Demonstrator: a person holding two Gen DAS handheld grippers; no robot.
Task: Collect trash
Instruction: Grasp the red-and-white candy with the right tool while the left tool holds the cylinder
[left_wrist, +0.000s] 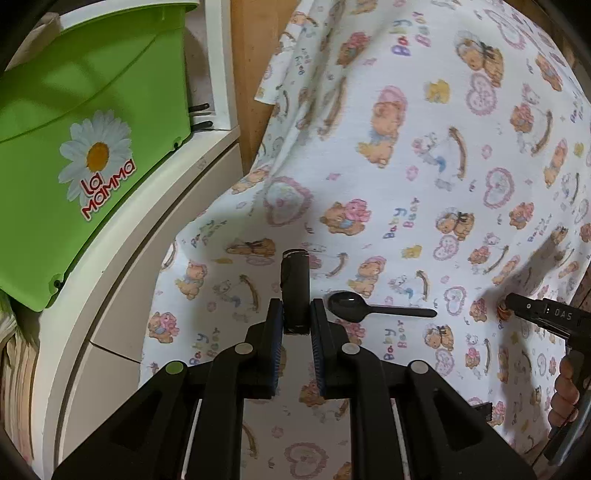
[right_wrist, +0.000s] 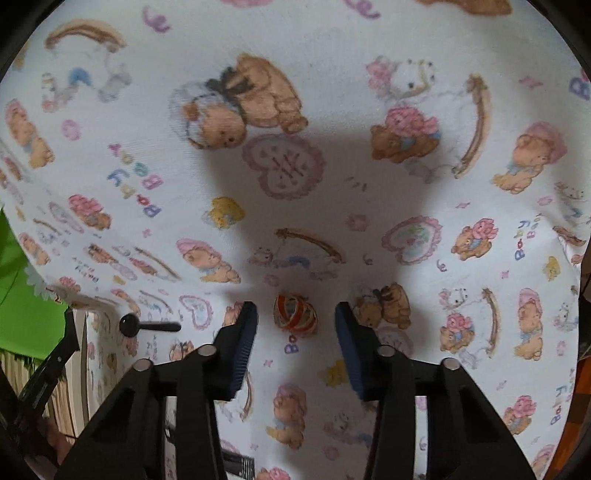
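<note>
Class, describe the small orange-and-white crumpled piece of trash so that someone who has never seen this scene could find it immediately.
Start from the teddy-bear printed cloth that covers the surface. The crumpled wrapper lies on it in the gap between the right gripper's open fingers, untouched. Its orange and white stripes set it apart from the black plastic spoon lying flat off to the side.

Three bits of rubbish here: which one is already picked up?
The black tube, pinched in the left gripper. The black spoon and the orange-striped wrapper lie loose on the cloth.
</note>
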